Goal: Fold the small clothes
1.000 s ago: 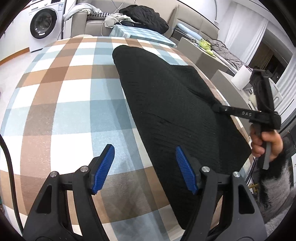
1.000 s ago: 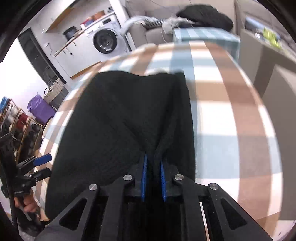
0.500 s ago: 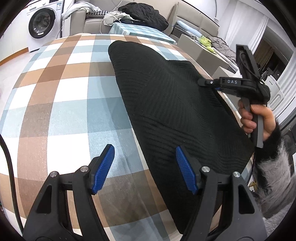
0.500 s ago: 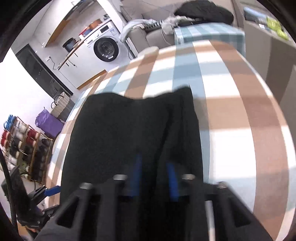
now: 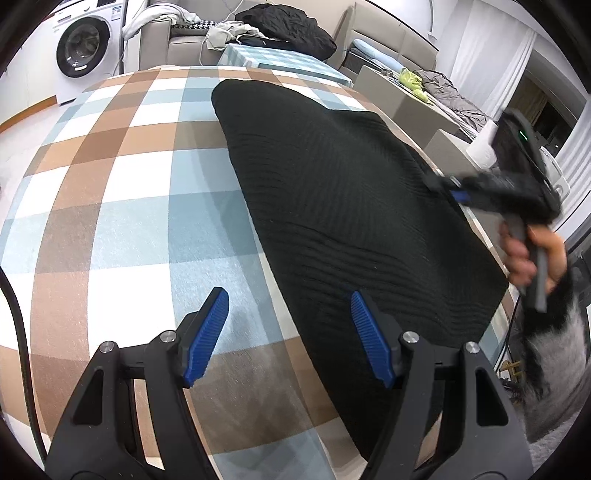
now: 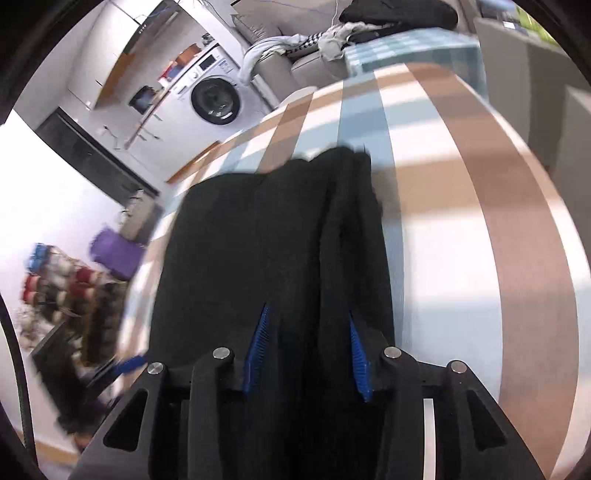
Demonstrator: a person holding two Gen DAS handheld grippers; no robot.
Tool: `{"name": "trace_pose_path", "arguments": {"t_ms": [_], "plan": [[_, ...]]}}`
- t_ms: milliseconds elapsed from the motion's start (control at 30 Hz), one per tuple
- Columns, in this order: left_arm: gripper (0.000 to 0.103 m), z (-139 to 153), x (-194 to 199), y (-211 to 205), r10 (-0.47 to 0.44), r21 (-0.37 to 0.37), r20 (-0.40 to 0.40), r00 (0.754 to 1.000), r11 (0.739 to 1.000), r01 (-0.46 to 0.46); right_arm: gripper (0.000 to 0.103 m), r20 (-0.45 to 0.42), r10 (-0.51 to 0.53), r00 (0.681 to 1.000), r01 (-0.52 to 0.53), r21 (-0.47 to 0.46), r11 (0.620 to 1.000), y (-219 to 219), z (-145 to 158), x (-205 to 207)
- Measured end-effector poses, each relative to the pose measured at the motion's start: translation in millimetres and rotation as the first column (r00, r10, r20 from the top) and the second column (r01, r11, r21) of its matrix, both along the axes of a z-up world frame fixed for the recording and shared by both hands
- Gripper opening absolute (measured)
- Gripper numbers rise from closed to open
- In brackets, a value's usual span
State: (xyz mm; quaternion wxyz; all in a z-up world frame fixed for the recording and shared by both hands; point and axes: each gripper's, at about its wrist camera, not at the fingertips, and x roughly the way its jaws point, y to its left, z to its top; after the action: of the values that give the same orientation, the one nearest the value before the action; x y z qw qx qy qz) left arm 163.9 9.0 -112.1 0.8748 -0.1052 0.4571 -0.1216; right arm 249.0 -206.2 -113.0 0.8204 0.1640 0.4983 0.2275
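Observation:
A black knitted garment (image 5: 343, 206) lies folded lengthwise on the checked tablecloth (image 5: 110, 206). It also shows in the right wrist view (image 6: 266, 236). My left gripper (image 5: 288, 336) is open and empty, just above the cloth at the garment's near left edge; its right finger is over the knit. My right gripper (image 6: 306, 350) is open over the garment's right edge, with the knit lying between and under its blue pads (image 6: 258, 343). From the left wrist view the right gripper (image 5: 458, 192) is at the garment's far right edge, blurred.
The table's right edge (image 5: 491, 236) runs close by the garment. Behind the table stand a washing machine (image 5: 85, 48), a sofa with piled clothes (image 5: 284, 26) and grey boxes (image 5: 413, 99). A shelf rack (image 6: 62, 295) stands on the floor to the left.
My right gripper was shut on the garment's edge a second ago; it has opened and let go. The garment now lies flat. My left gripper has stayed open and moved slightly.

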Motion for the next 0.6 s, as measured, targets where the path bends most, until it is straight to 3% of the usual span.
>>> {"name": "trace_pose_path", "arguments": {"t_ms": [200, 300, 367, 400, 533, 600], "plan": [[0.066, 0.1, -7.0, -5.8, -0.023, 0.008, 0.005, 1.000, 1.000, 0.023, 0.041, -0.010, 0.018, 1.000, -0.017, 0.024, 1.000, -20.4, -1.7, -91.3], [0.066, -1.6, -7.8, -6.8, -0.031, 0.010, 0.002, 1.000, 0.999, 0.031, 0.041, 0.029, 0.028, 0.999, -0.028, 0.014, 1.000, -18.5, 3.5, -112.1], [0.066, -2.2, -8.6, -7.7, -0.033, 0.007, 0.000, 0.999, 0.999, 0.033, 0.025, 0.063, 0.025, 0.998, -0.023, -0.043, 0.999, -13.3, 5.0, -117.1], [0.066, -2.2, -8.6, -7.8, -0.032, 0.007, -0.002, 0.999, 0.999, 0.032, 0.013, 0.065, 0.026, 0.998, -0.022, -0.068, 0.997, -10.8, 5.3, -117.8], [0.066, 0.1, -12.4, -9.9, -0.037, 0.019, 0.000, 0.999, 0.999, 0.037, 0.010, 0.111, 0.030, 0.993, -0.025, -0.042, 0.999, -12.8, 23.8, -128.5], [0.066, -1.9, -12.6, -9.2, -0.036, 0.008, -0.008, 0.999, 0.999, 0.036, 0.010, 0.067, 0.019, 0.998, -0.013, -0.085, 0.996, -12.5, 14.5, -127.7]]}}
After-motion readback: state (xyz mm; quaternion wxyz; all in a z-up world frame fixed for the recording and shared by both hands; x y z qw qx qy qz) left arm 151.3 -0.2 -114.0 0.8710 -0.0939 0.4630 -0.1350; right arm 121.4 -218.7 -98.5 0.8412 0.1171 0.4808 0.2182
